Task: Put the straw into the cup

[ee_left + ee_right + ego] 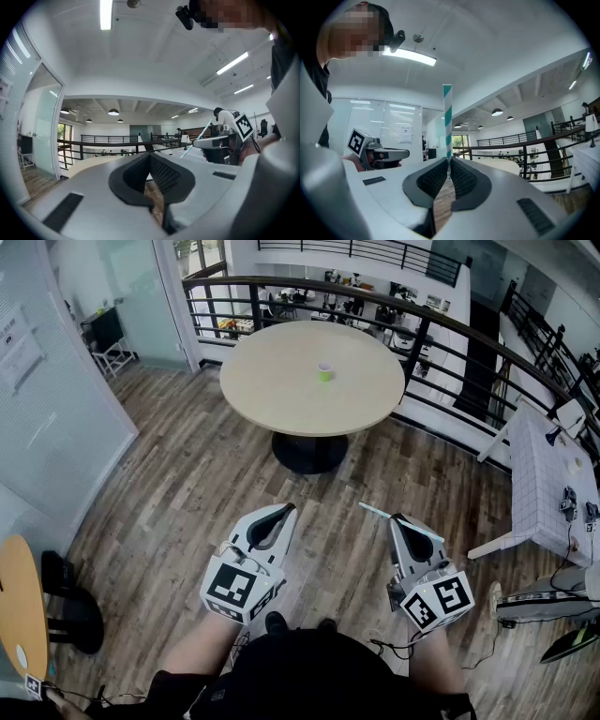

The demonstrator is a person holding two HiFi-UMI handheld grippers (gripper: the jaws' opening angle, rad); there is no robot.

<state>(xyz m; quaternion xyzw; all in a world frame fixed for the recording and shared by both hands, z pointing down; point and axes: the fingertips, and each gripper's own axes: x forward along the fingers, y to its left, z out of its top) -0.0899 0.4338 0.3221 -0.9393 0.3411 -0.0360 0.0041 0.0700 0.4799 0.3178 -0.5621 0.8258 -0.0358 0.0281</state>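
Observation:
A small green cup (324, 372) stands near the middle of a round beige table (281, 399), well ahead of both grippers. My right gripper (399, 518) is shut on a teal-and-white striped straw (403, 522), which lies crosswise in the head view. In the right gripper view the straw (447, 126) rises from the pinched jaw tips of the right gripper (448, 161). The left gripper (287, 511) hangs beside it over the wooden floor. Its jaws meet at the tip of the left gripper (150, 155) with nothing between them. The left gripper view also catches the straw (197, 139) off to the right.
A black railing (441, 343) curves behind the round table. A white grid-topped table (548, 474) stands at the right, and a wooden tabletop (19, 606) at the left edge with a black stool base (80, 620) beside it. A glass wall (56, 409) lines the left.

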